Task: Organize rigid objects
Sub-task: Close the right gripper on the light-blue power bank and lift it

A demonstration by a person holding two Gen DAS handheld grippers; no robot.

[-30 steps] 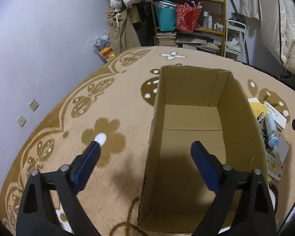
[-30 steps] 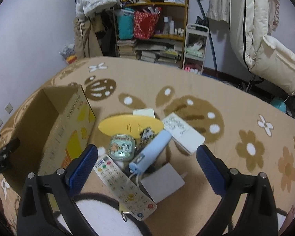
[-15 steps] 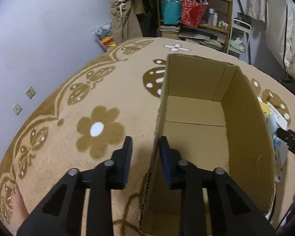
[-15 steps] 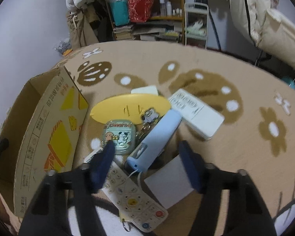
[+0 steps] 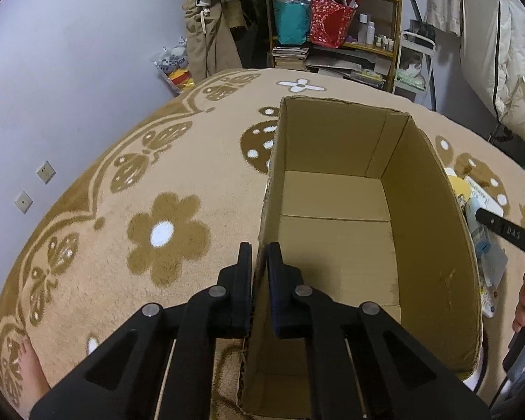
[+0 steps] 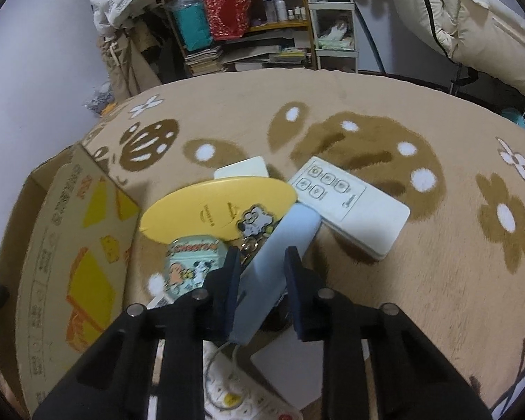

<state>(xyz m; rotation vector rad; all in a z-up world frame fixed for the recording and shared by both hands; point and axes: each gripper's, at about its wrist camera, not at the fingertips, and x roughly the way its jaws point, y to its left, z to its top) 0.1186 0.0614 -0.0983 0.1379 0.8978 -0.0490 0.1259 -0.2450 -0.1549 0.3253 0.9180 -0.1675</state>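
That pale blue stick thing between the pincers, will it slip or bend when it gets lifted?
The pale blue case looks smooth and rounded, so it may slip or swivel. It seems rigid, unlikely to bend. The right gripper holds it near one end, so the far end may droop.

The cardboard box stands open on the carpet, with a heap of small things just beside its right wall. In the heap, the oval case lies behind the tin, the tube right of both, and the flat remote right of the tube. Shelves stand beyond the carpet.
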